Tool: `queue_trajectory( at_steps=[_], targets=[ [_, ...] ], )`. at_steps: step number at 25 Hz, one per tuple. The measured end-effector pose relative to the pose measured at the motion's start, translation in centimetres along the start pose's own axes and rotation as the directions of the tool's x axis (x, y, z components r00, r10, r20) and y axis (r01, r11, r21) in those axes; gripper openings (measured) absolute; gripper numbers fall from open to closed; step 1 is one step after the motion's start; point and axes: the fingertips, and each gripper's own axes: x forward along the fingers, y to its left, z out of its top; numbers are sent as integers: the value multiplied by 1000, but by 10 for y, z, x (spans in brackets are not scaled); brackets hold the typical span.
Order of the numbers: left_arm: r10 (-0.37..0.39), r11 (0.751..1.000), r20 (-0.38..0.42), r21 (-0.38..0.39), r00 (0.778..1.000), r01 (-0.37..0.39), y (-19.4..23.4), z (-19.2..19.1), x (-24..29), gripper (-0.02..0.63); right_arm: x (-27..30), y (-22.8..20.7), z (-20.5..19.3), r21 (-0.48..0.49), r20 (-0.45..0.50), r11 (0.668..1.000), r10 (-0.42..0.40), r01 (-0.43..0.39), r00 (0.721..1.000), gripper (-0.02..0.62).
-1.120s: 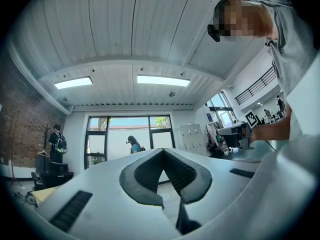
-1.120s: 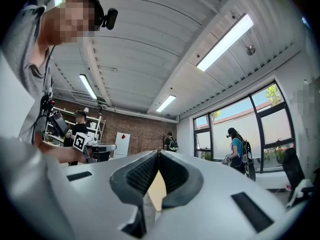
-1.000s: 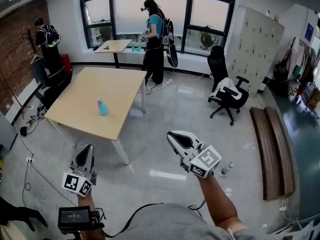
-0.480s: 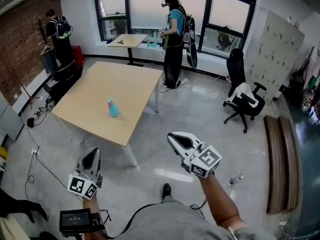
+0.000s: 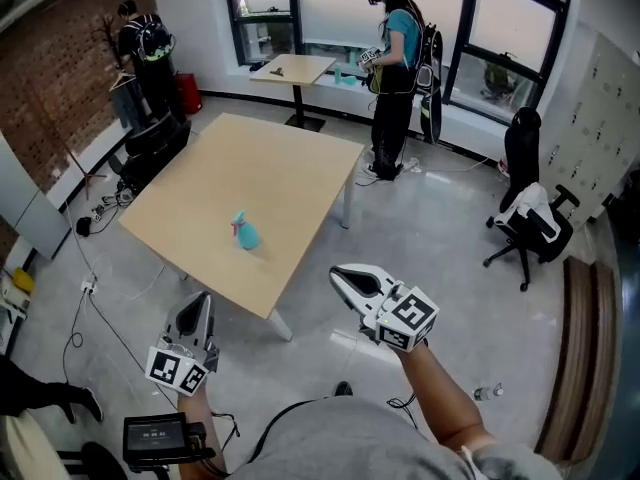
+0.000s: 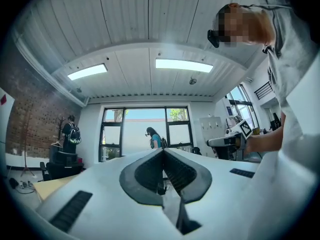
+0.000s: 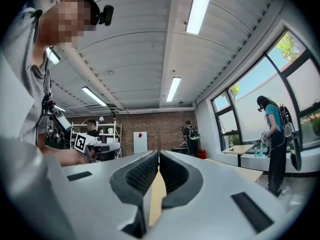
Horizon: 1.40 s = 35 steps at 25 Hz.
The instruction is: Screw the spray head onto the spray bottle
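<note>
Two grippers low in the head view: left gripper point(image 5: 200, 303) and right gripper point(image 5: 340, 276), one marker cube on each, both out over the grey floor point(image 5: 440, 258), short of the table. One teal spray bottle point(image 5: 243, 232), upright on the big wooden table point(image 5: 290, 168), toward its near edge, well apart from both grippers; too small to tell how its top sits. One smaller table point(image 5: 300, 66) back by the windows point(image 5: 330, 3). Two other people: one person at the window point(image 5: 395, 68), one person by the brick wall point(image 5: 145, 48). One black office chair point(image 5: 528, 218) at right, one small bottle point(image 5: 487, 393) lying on the floor near the long brown bench point(image 5: 580, 348).

Over to the left gripper view: jaws pressed together, ribbed pads meeting, nothing between them. Two ceiling lights point(image 6: 184, 64) overhead on a white slatted ceiling, the windows dead ahead, both people small in the distance, a sliver of the wooden table at lower left, the right gripper poking in at the right.

Now the right gripper view: jaws together as well, nothing clamped. Pointing down the room toward the brick wall, windows along the right side, the person at the window large near the right edge, the left gripper showing at left in front of one shelf unit point(image 7: 107, 131).
</note>
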Motion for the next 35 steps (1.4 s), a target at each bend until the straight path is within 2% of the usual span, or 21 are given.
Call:
queue_trajectory(
  at_steps=[4,8,14,23,28,32,35],
  targets=[
    [30,1000,-41,1,999,-30,23,-9,23,5,39,-26,-1,23,-8,998,60,-60,998,8],
    [62,998,-66,-7,996,-63,63,-25,39,5,78,-50,-11,36,-32,996,81,-80,996,7],
    [32,999,-71,-38,997,-34,147,-51,81,5,154,-83,-21,28,-45,998,66,-64,997,6],
    [-128,989,-29,-78,991,125,291,-66,173,5,294,-137,-29,40,-45,997,-61,63,997,7],
    [-228,970,-53,-93,972,222,336,-95,208,5,348,-152,-36,28,-79,995,-96,99,992,7],
    [-281,954,-87,-132,956,268,358,-135,225,5,382,-163,-52,-14,-168,998,-70,68,983,8],
    [-338,934,-154,-175,928,311,369,-187,235,6,416,-164,-73,-84,-286,995,22,-47,958,8]
  ],
)
